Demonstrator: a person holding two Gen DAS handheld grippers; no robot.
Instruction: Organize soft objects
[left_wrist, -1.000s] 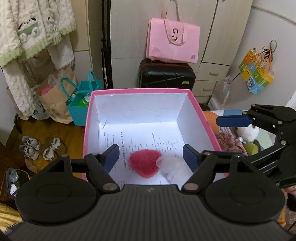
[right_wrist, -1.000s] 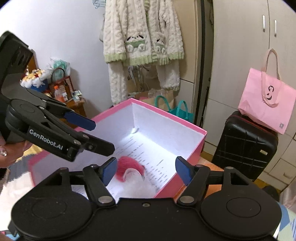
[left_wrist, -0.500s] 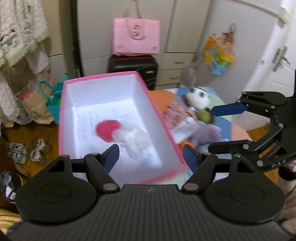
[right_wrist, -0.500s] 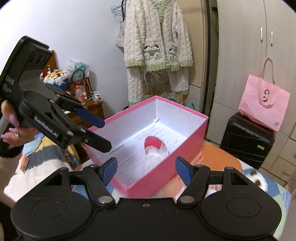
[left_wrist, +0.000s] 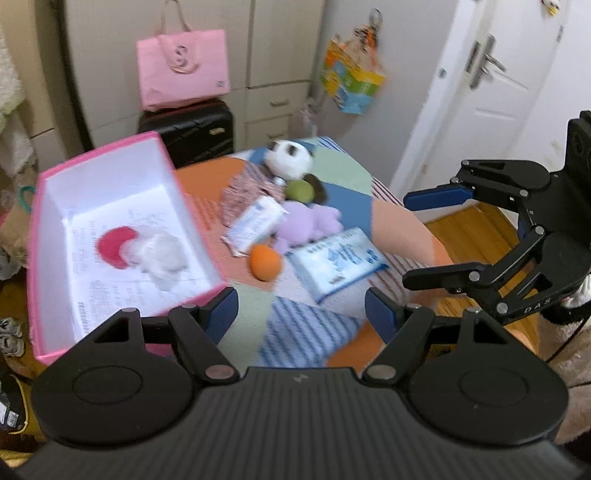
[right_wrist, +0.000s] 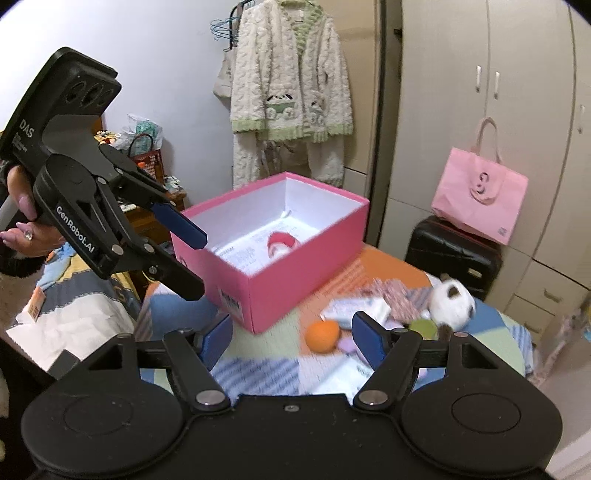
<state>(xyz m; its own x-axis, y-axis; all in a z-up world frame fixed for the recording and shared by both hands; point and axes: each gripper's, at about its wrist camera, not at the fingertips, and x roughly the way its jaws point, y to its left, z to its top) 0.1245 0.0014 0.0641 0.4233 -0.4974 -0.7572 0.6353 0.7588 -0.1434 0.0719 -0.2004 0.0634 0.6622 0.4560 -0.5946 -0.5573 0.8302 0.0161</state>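
A pink box stands at the left of the patchwork table, with a red heart cushion and a white fluffy toy inside. To its right lies a pile: panda plush, green ball, purple plush, orange ball and two tissue packs. My left gripper is open and empty, above the cloth in front of the pile. My right gripper is empty with its jaws opening, hovering near the orange ball and beside the box.
A black suitcase with a pink tote bag stands behind the table. A white door is at the right. A fluffy robe hangs on the wall behind the box. A hand holds the left gripper.
Both grippers have drawn back from over the box and swung right, towards the pile of toys. The box has slid to the left in the left wrist view. Nothing was picked up.
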